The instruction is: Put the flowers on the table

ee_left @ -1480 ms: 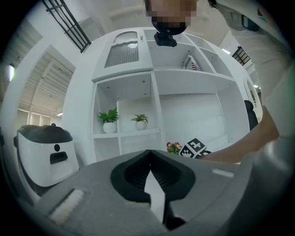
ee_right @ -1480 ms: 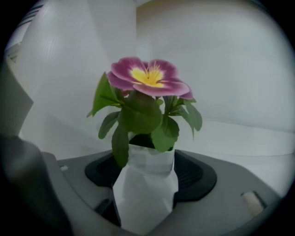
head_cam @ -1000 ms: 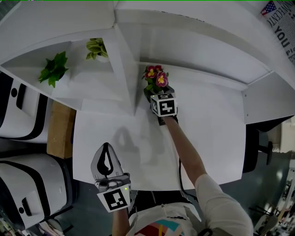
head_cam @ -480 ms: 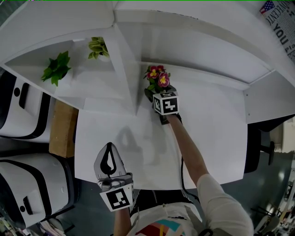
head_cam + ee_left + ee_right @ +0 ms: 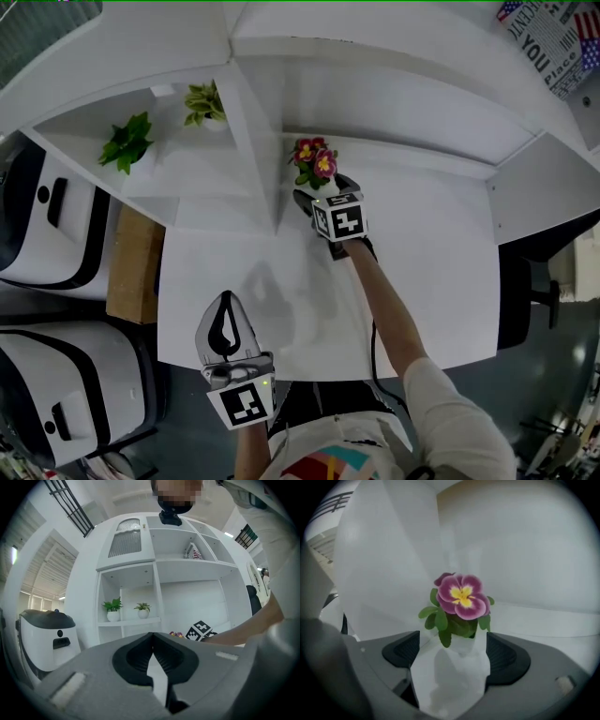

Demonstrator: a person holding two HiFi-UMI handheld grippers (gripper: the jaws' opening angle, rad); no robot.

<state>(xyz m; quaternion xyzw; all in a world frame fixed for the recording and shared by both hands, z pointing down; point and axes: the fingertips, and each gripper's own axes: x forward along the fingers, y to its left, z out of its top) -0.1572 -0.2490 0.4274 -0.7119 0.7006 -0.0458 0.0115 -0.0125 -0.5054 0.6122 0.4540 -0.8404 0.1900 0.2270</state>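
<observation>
1. The white pot of purple and yellow flowers (image 5: 461, 620) stands upright on the white surface (image 5: 431, 272), near the back and close to the white shelf unit (image 5: 248, 122). I judge that the placing is nearly done and the step in hand is the release.
2. The right gripper (image 5: 454, 656) stands wide. Its jaws have just been opening, and the pot is between them, but the dark pads (image 5: 401, 651) do not press on it; a gap shows on each side.
3. To do this well, the gripper should draw straight back along its own line, with the jaws kept wide. A sideways move may catch the pot or the low leaves and tip it.
4. It is better to lift only after the pads are clear of the pot.
5. The right forearm (image 5: 384, 305) reaches out across the surface, and the gripper points forward and somewhat down at the pot.
6. The left gripper (image 5: 152, 637) has its jaws together with nothing in them. It hangs at the near edge of the surface, points level towards the shelf unit, and is well apart from the pot.
</observation>
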